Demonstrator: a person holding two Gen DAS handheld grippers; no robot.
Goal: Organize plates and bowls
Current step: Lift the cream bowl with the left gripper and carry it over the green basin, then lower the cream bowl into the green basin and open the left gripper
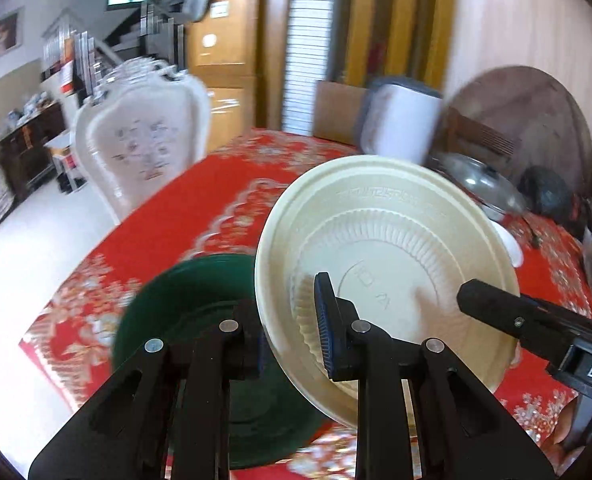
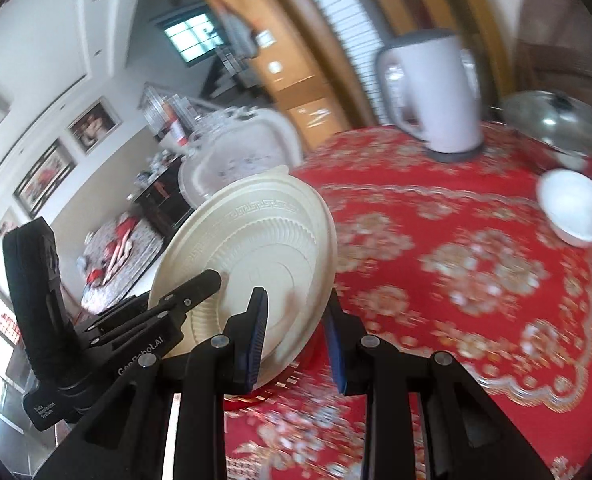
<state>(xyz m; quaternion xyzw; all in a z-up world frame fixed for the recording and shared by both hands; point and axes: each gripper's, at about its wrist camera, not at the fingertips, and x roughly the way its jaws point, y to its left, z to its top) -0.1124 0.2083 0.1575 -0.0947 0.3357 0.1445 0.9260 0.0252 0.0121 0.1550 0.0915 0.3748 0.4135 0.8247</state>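
A cream plate (image 1: 387, 248) is held tilted on edge in the air above a surface covered by a red patterned cloth (image 2: 455, 280). Both tools grip its rim: the left tool (image 1: 292, 328) is clamped tight on the near edge, and the right tool (image 2: 296, 344) is closed on the opposite edge, its blue pads (image 2: 256, 336) on either side of the rim. The plate looks like thin moulded plastic with a ribbed well, so it is probably light, fairly stiff and somewhat slippery; the flat rim seems the safest place to hold. A dark green plate (image 1: 192, 320) lies on the cloth just below it, partly hidden behind the left tool. A small white bowl (image 2: 575, 208) sits well apart, near a white kettle (image 2: 439, 92) and a metal lid (image 2: 559, 128). Motion blur softens much of the surroundings
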